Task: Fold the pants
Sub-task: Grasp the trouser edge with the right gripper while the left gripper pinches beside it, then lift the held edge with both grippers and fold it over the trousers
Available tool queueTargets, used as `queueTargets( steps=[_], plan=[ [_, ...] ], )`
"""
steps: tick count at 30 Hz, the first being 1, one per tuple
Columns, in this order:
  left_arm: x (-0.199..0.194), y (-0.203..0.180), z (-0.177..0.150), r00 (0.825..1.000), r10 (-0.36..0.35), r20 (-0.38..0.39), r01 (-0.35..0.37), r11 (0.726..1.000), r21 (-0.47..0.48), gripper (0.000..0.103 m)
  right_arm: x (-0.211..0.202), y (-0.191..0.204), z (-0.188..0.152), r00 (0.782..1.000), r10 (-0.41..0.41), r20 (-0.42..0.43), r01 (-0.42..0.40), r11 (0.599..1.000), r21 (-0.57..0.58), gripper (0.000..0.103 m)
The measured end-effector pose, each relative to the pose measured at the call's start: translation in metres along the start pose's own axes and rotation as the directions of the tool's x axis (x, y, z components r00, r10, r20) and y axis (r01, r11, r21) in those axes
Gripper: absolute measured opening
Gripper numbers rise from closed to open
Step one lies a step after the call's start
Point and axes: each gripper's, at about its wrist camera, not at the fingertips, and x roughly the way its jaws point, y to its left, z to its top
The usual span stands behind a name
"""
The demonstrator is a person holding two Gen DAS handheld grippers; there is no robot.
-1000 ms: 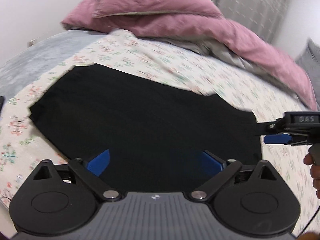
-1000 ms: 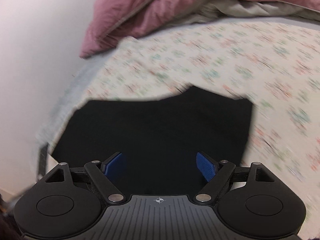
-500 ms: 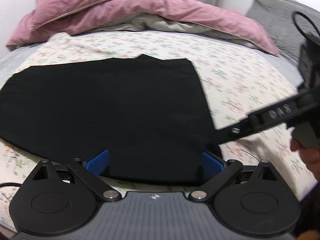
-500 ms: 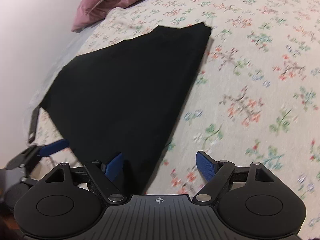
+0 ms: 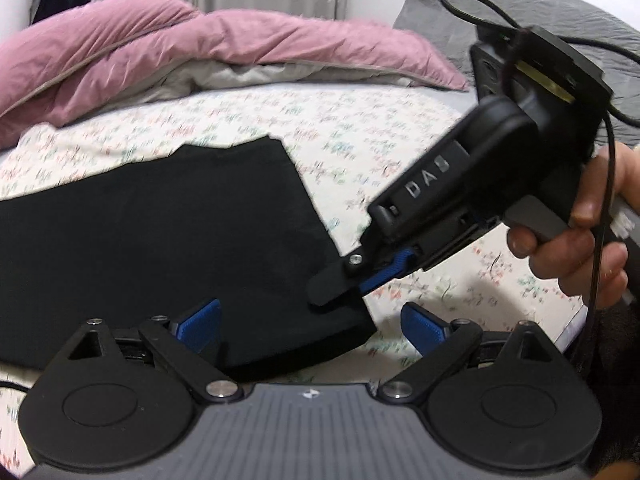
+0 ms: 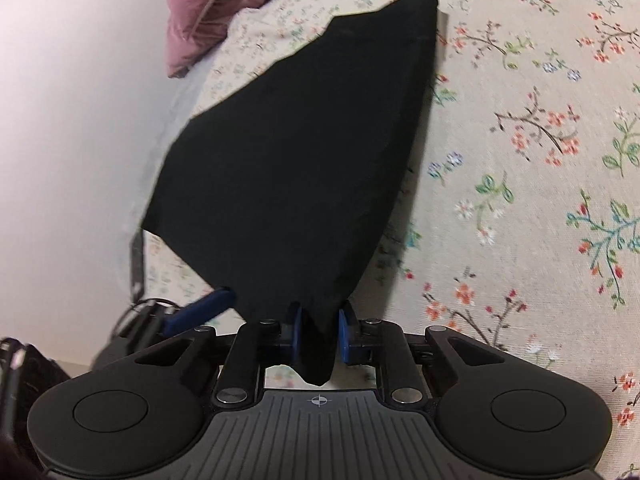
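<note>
Black pants (image 5: 160, 232) lie flat, folded, on the floral sheet (image 5: 380, 128). My right gripper (image 6: 322, 330) is at their near right corner; its jaws are closing and the blue pads press the bunched corner of the pants (image 6: 304, 160) between them. The left wrist view shows the same right gripper (image 5: 352, 284) pinching that corner, held by a person's hand (image 5: 580, 248). My left gripper (image 5: 312, 322) is open just beside it, its blue fingers straddling the pants' near edge without pressing it. One left finger (image 6: 200, 308) shows in the right wrist view.
A pink duvet (image 5: 200, 48) is heaped at the far side of the bed, with a grey pillow (image 5: 540, 20) to its right. A white wall (image 6: 72, 120) runs along the bed's left edge. A black cable (image 5: 600, 200) hangs by the hand.
Both grippers have come down to the pants' near corner. The right jaws went from wide open to pinching that corner. The left gripper stayed open and shifted right along the near edge.
</note>
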Motion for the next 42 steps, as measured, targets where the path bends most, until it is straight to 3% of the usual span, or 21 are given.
queueTargets(
  steps=[3, 6, 9, 11, 12, 13, 16, 21, 24, 26, 30, 40, 42],
  plan=[
    [0.005, -0.001, 0.003, 1.000, -0.001, 0.027, 0.000, 1.000, 0.013, 0.103, -0.005, 0.006, 0.008, 0.999, 0.038, -0.002, -0.038, 0.999, -0.011, 0.018],
    [0.012, -0.002, 0.002, 0.999, 0.031, 0.031, -0.032, 0.999, 0.033, 0.097, -0.008, 0.014, 0.014, 0.998, 0.055, -0.001, -0.055, 0.998, -0.031, 0.018],
    [0.026, -0.005, 0.001, 0.994, 0.112, 0.014, -0.113, 0.991, 0.067, 0.076, -0.007, 0.019, 0.019, 0.998, 0.059, -0.007, -0.060, 0.997, -0.044, 0.021],
    [0.030, -0.006, 0.000, 0.990, 0.141, 0.012, -0.142, 0.986, 0.083, 0.057, -0.006, 0.022, 0.021, 0.999, 0.045, -0.004, -0.045, 0.997, -0.060, 0.022],
    [0.029, -0.007, -0.001, 0.989, 0.149, 0.017, -0.150, 0.985, 0.083, 0.054, -0.007, 0.021, 0.021, 0.999, 0.036, 0.002, -0.035, 0.997, -0.073, 0.022],
    [0.028, -0.008, -0.001, 0.987, 0.159, 0.024, -0.161, 0.983, 0.084, 0.051, -0.008, 0.020, 0.022, 1.000, 0.026, 0.009, -0.025, 0.997, -0.078, 0.028],
    [0.022, -0.013, -0.004, 0.981, 0.186, 0.048, -0.190, 0.976, 0.104, 0.046, -0.010, 0.007, 0.029, 0.998, -0.002, 0.060, 0.004, 0.999, -0.042, 0.058],
    [0.019, -0.017, -0.006, 0.979, 0.199, 0.048, -0.203, 0.974, 0.099, 0.043, -0.005, -0.023, 0.052, 0.989, -0.046, 0.140, 0.044, 0.999, 0.015, 0.058],
    [0.023, -0.020, -0.008, 0.980, 0.197, 0.019, -0.198, 0.975, 0.098, 0.043, 0.002, -0.038, 0.070, 0.978, -0.052, 0.204, 0.041, 0.997, 0.059, 0.053],
    [0.026, -0.021, -0.010, 0.981, 0.196, -0.002, -0.195, 0.976, 0.096, 0.043, 0.007, -0.047, 0.080, 0.970, -0.056, 0.238, 0.037, 0.996, 0.086, 0.041],
    [0.030, -0.019, -0.015, 0.982, 0.189, -0.030, -0.186, 0.980, 0.074, 0.043, 0.017, -0.059, 0.102, 0.953, -0.079, 0.292, 0.045, 0.991, 0.124, 0.030],
    [0.033, -0.009, -0.010, 0.983, 0.175, -0.053, -0.172, 0.984, 0.052, 0.043, 0.027, -0.075, 0.150, 0.935, -0.102, 0.341, 0.056, 0.988, 0.142, 0.018],
    [0.032, -0.012, -0.009, 0.983, 0.176, -0.053, -0.174, 0.984, 0.042, 0.037, 0.028, -0.077, 0.157, 0.934, -0.106, 0.342, 0.058, 0.987, 0.147, 0.011]
  ],
)
